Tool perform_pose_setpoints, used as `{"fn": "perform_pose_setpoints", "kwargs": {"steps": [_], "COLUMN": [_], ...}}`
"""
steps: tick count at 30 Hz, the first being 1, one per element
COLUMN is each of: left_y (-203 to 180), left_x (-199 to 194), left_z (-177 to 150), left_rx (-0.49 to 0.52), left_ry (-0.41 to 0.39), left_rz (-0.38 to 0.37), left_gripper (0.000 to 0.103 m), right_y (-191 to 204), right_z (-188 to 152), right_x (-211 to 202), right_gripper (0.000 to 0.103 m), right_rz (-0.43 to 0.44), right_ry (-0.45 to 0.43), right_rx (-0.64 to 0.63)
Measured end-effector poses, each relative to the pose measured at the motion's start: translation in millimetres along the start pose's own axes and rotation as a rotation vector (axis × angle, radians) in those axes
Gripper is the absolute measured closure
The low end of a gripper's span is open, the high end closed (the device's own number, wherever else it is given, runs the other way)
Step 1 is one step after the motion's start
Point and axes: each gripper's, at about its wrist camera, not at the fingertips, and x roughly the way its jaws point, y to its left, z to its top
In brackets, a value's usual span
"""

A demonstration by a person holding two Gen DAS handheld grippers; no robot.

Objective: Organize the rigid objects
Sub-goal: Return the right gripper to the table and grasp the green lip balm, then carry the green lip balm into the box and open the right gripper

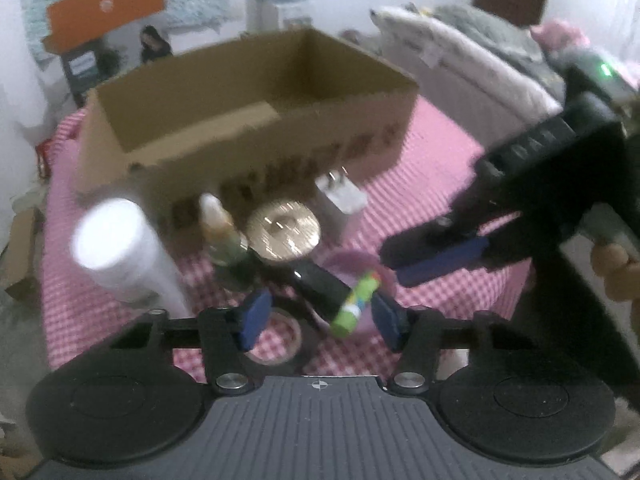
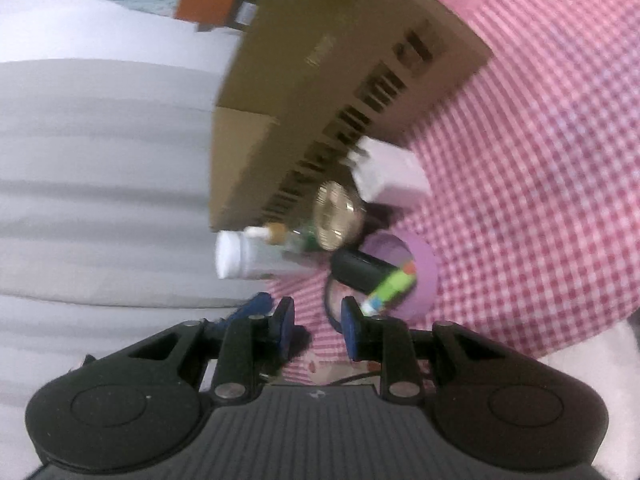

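Both tongs are apart and hold nothing: the left gripper hangs over the green glue stick, and the right gripper is close by. Little things sit in a bunch on the pink checked cloth, just beside the open cardboard box. Among them are a white bottle, a gold lid and a purple bowl.

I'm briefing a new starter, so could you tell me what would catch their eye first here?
The open cardboard box at the back of the pink checked cloth. Before it huddle a white bottle, a gold lid and a green tube lying in a purple bowl.
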Motion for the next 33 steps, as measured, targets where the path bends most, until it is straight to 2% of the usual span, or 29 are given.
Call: {"fn": "perform_pose_setpoints", "kwargs": {"steps": [7,10,17,22,30,33], "left_y": [-2.3,-6.3,-4.5,2.1,-0.1,1.8], "left_x": [25.1,32.1,43.9,49.3,64.0,68.2], "left_z": [2.1,-2.9,0.0,5.6,12.6,13.7], "left_rx": [0.030,0.044,0.033,-0.001,0.000,0.004], "left_ry": [0.059,0.086,0.141,0.172,0.214,0.226], "left_rz": [-0.031,-0.039,-0.081,-0.138,-0.166,-0.162], "left_gripper": [0.074,0.081,0.082,0.082,0.082,0.085], "right_y": [-10.3,-13.8,-16.7,-18.6,-19.4,-21.2], "right_z": [-0.3,3.6,13.8,25.8,41.9,39.9], "right_x": [10.4,19.0,39.3,61.6,82.1,88.0], "right_gripper": [0.075,0.075,0.075,0.075,0.076,0.080], "right_rz": [-0.057,-0.076,-0.149,-0.179,-0.185,-0.174], "right_ry": [0.039,0.052,0.096,0.104,0.102,0.090], "right_rx": [0.047,0.053,0.067,0.082,0.082,0.068]}}
